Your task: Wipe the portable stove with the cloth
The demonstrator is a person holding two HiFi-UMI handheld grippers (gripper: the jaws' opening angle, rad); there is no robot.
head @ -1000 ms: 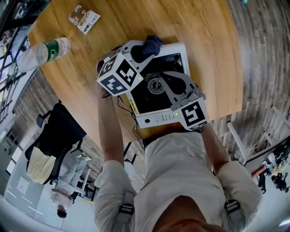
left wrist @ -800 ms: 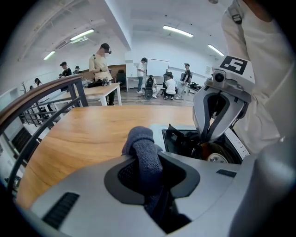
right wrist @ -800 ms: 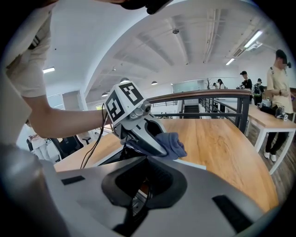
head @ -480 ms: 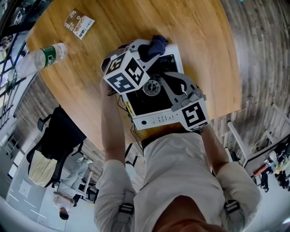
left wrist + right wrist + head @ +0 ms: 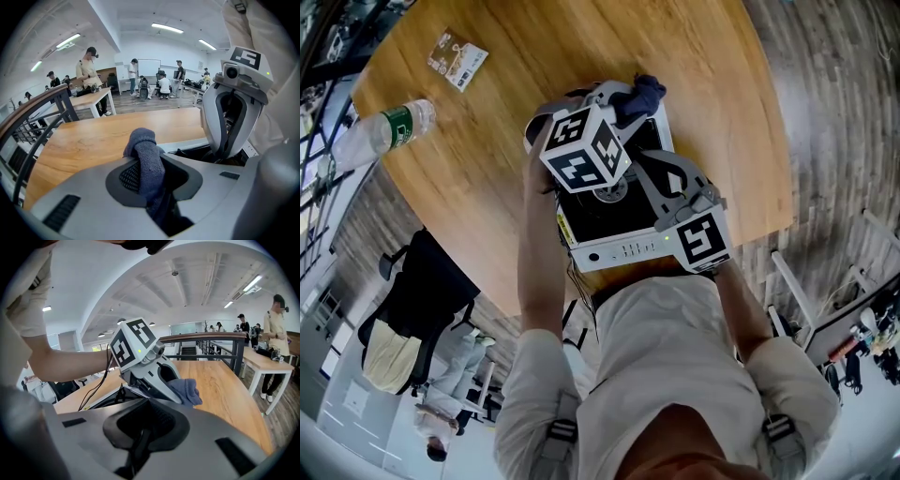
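So our left gripper [image 5: 149, 185] has its jaws pinched on the cloth [image 5: 143, 157], a dark blue knit rag that bunches up and sticks out past the tips. In the head view that puts the cloth just above centre of the frame, at the far edge of the portable stove [image 5: 623, 249], right where the white casing meets the wooden table [image 5: 487, 150].

Our right gripper [image 5: 143, 430] has its jaws pressed together with nothing in them. It lies over the right half of the stove, tips pointing in toward the round burner [image 5: 610, 193].

Handling-wise, we reckon the cloth is soft and floppy with zero stiffness. A pinch through the middle of the wad, like we've got now, looks like the way to go, leaving a loose fold out front to drag over the surface. The stove looks rigid but probably light enough to skate on the tabletop, so we'd brace it on the casing, not on the burner or the front controls.

A water bottle [image 5: 386, 125] lies well off at the left edge.
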